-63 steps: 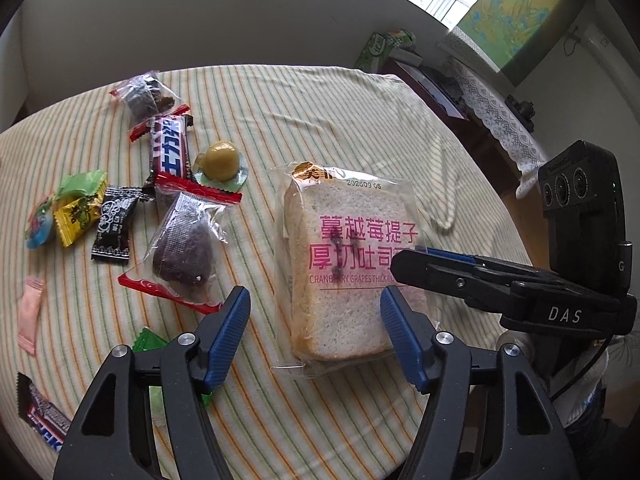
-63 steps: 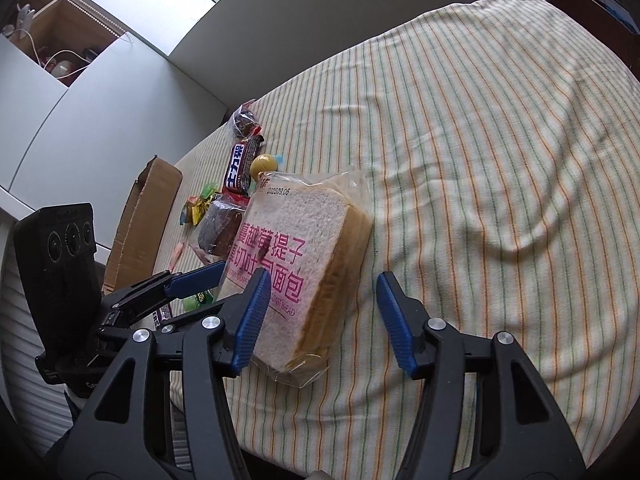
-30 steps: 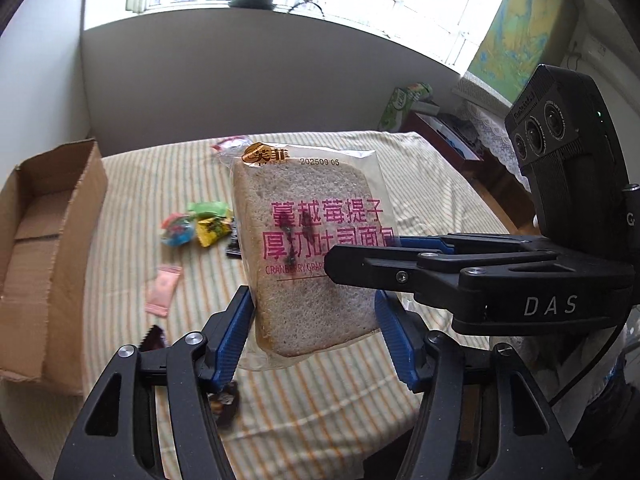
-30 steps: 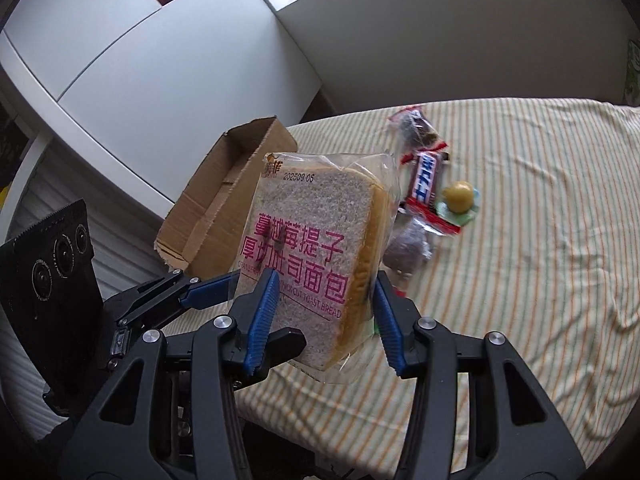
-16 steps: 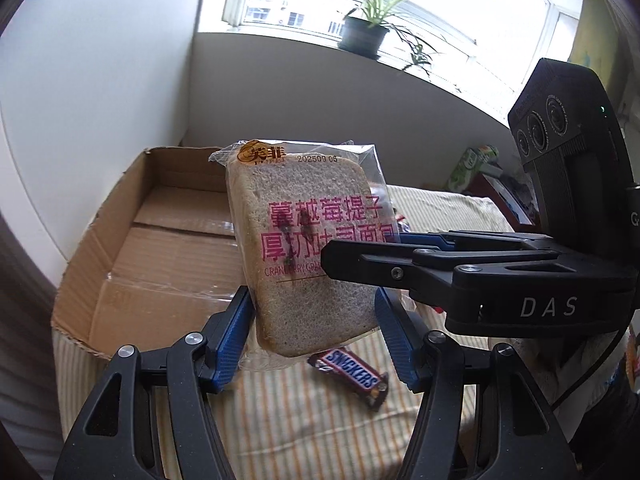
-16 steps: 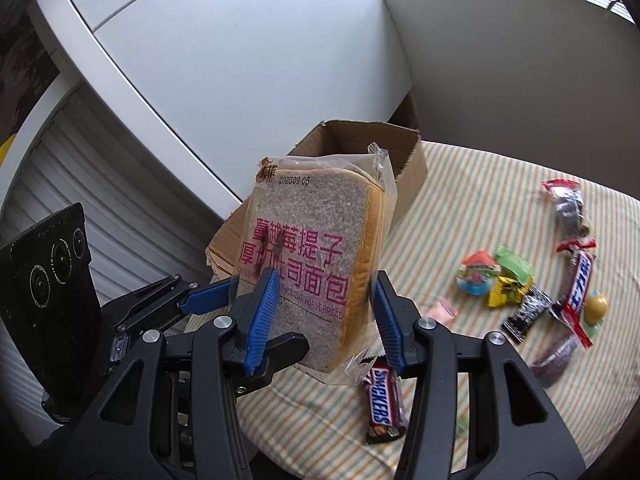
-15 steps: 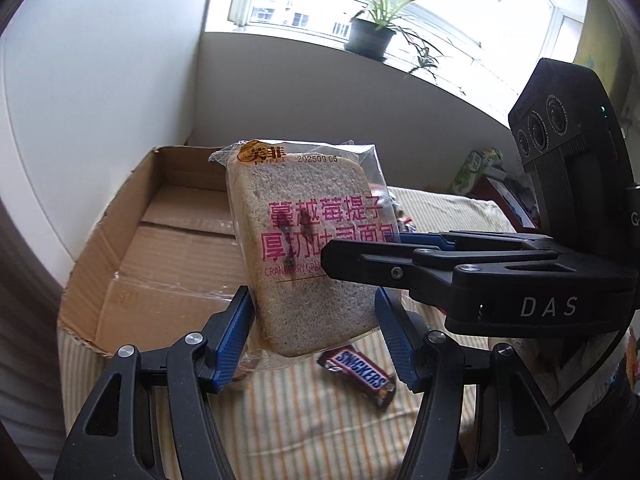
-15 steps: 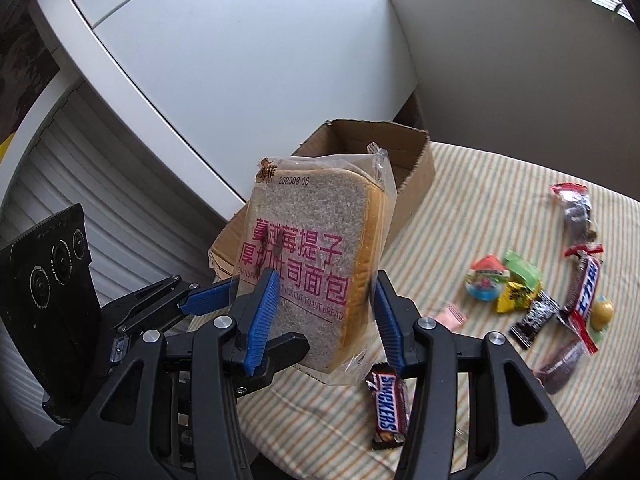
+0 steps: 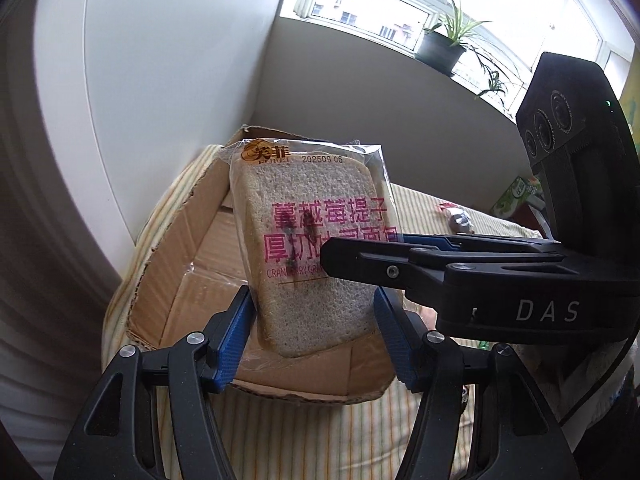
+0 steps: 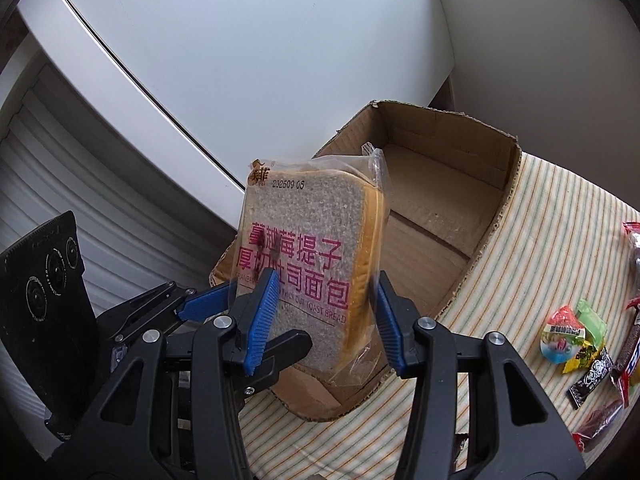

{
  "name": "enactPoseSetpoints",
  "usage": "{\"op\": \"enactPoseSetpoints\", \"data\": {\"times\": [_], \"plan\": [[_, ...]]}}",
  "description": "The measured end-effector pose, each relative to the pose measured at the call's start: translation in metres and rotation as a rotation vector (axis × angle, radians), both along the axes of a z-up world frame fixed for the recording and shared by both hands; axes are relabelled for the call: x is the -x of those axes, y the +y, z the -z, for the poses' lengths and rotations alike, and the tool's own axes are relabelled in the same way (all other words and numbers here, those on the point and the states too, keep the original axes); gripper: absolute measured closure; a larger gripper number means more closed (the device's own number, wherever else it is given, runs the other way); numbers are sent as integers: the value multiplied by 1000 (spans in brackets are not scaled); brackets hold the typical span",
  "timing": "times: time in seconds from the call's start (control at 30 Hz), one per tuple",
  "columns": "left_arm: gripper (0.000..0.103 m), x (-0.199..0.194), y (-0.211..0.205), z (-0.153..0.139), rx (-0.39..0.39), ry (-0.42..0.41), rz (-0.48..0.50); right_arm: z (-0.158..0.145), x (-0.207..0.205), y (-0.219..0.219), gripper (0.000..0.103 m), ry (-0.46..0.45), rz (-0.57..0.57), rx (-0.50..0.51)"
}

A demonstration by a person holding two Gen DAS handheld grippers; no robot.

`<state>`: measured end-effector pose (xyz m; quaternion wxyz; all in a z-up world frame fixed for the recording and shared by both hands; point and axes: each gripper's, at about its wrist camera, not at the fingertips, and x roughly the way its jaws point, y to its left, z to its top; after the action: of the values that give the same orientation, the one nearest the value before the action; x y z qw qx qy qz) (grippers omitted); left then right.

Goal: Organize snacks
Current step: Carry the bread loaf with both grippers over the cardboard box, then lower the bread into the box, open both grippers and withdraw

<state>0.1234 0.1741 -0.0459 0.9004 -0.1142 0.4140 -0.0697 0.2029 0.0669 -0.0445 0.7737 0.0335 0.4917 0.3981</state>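
While the left claw and the right claw both pinch the bagged toast bread from its sides, the pack hangs upright in the air over the near end of the open cardboard box. Judging by this, the bread is about to go in but has not been lowered; the box floor looks bare. Several small snacks lie on the striped worktop to the right, unsorted. Ragged box walls rise close below the pack; the box's far half offers open room.
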Motion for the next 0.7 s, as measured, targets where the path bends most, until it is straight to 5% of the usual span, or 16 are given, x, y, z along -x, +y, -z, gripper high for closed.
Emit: {"op": "enactPoseSetpoints", "data": {"times": [0.1, 0.7], "plan": [[54, -6, 1, 5, -64, 20, -45, 4, -5, 4, 53, -19, 27, 39], [54, 16, -20, -13, -92, -50, -64, -26, 18, -78, 53, -97, 97, 20]]}}
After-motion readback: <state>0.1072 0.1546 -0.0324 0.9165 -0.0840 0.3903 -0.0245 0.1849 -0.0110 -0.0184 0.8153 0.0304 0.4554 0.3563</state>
